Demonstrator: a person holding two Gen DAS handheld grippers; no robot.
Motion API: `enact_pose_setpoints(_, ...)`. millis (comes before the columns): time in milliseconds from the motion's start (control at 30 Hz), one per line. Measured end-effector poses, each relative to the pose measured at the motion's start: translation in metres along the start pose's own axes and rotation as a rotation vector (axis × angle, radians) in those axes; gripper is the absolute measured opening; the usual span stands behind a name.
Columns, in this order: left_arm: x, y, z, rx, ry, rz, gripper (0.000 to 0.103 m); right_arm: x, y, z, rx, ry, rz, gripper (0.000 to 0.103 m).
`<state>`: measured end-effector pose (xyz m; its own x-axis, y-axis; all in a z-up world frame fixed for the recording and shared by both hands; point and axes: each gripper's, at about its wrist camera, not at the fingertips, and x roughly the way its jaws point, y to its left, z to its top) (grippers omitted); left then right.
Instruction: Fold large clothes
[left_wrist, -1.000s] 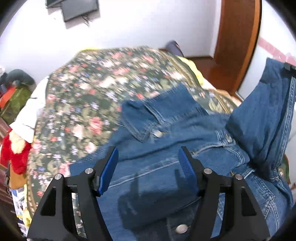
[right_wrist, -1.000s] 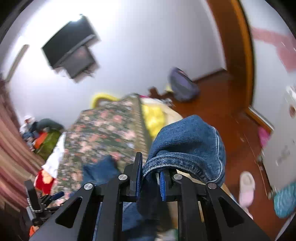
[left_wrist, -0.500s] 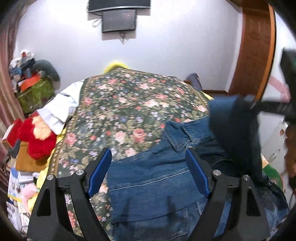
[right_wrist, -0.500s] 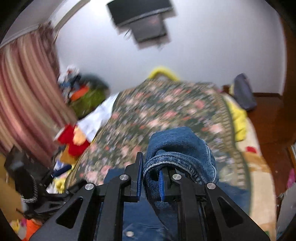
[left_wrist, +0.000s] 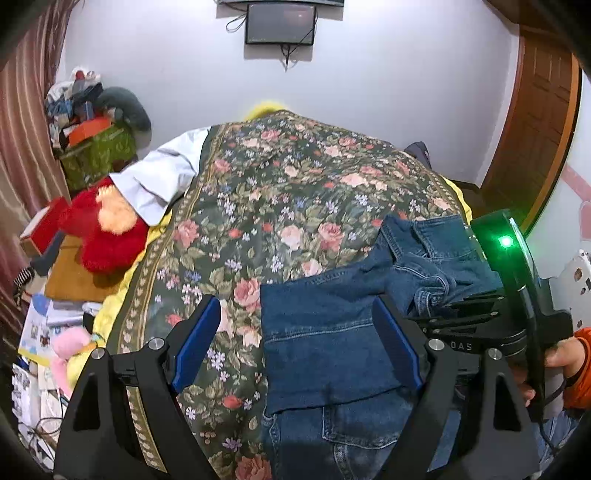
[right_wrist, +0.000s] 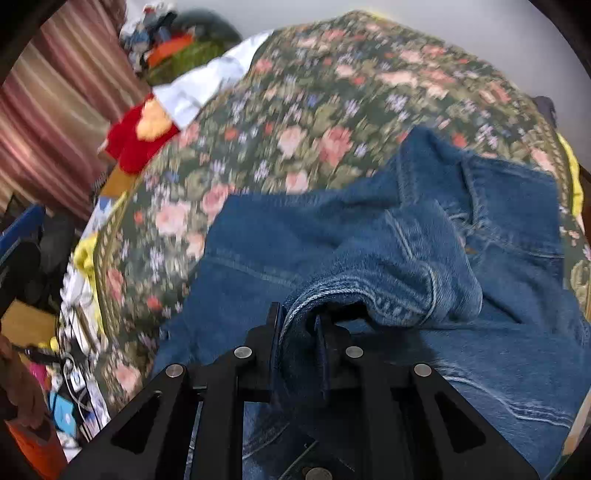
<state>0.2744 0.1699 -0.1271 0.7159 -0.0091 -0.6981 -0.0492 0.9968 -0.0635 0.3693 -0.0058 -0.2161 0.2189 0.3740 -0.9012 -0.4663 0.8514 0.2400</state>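
The left gripper (left_wrist: 301, 345) pointed downward, its blue-padded fingers (left_wrist: 195, 339) wide apart with nothing pressed between them; the jaws had just been opening. The right gripper (right_wrist: 297, 328) angled steeply down, fingers (right_wrist: 275, 332) clamped on a fold of denim jacket (right_wrist: 388, 266). A hand (left_wrist: 561, 356) in an orange sleeve held its handle.

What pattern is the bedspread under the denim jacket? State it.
Dark green bedspread with pink roses; clearest in the left wrist view.

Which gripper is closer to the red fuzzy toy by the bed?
Left. The left gripper, jaws open, hangs over the bedspread's near part, on the side of the red plush toy. The right gripper is farther over, clamped on the denim jacket.
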Motion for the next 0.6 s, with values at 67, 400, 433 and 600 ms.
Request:
enact_pose_setpoints(67, 0.006, 0.001, -0.003, -0.009, 0.020, -0.004, 0.084, 0.006, 0.001, -0.001, -0.012, 0.058, 0.011, 0.013)
enact_pose_setpoints(400, 0.031, -0.024, -0.001, -0.034, 0.121, -0.121, 0.085, -0.008, -0.003, -0.015, -0.061, 0.229, 0.053, 0.013)
enact_pose_setpoints(433, 0.036, -0.029, -0.001, -0.028, 0.136, -0.126, 0.085, -0.012, -0.005, -0.018, -0.072, 0.226, 0.050, 0.013)
enact_pose_setpoints(600, 0.063, -0.056, -0.004, -0.014, 0.224, -0.171, 0.085, -0.041, -0.021, -0.031, -0.065, 0.176, 0.101, 0.013)
